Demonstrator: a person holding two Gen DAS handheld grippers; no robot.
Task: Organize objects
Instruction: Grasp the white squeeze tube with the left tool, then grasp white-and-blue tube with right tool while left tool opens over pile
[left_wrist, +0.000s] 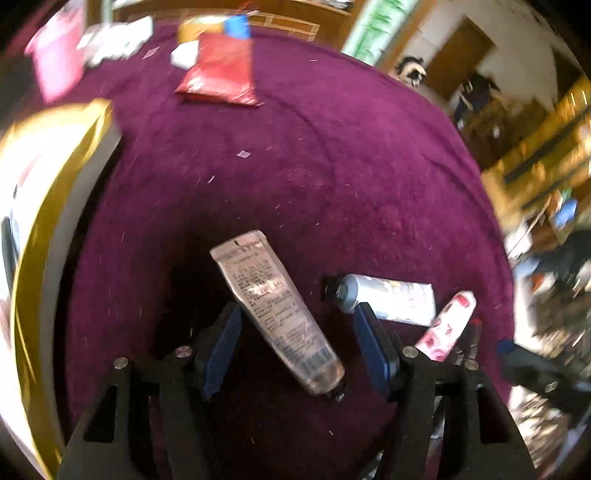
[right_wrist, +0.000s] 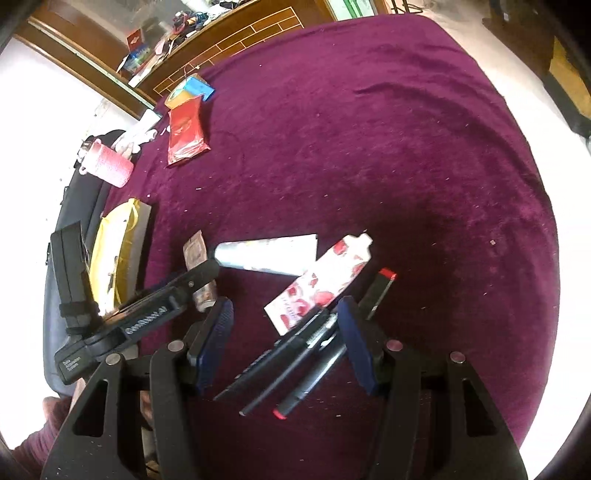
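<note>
The left claw (left_wrist: 295, 345) stands released above the purple cloth (left_wrist: 332, 166), a clear printed tube (left_wrist: 277, 314) lying slantwise between its blue pads without either pressing it. The right claw (right_wrist: 286, 341) is likewise released over three dark pens (right_wrist: 295, 363) lying between its pads. Just beyond lie a rose-patterned tube (right_wrist: 321, 284), a white tube (right_wrist: 266, 254) touching it and a red-capped lipstick (right_wrist: 378, 291); a gold-rimmed box (left_wrist: 48, 221) sits left, and farther off a red packet (right_wrist: 184, 134).

Magenta plush bedcover (right_wrist: 369, 129); wooden headboard (right_wrist: 236, 40) behind; wooden door (left_wrist: 461, 55); bright daylight.
</note>
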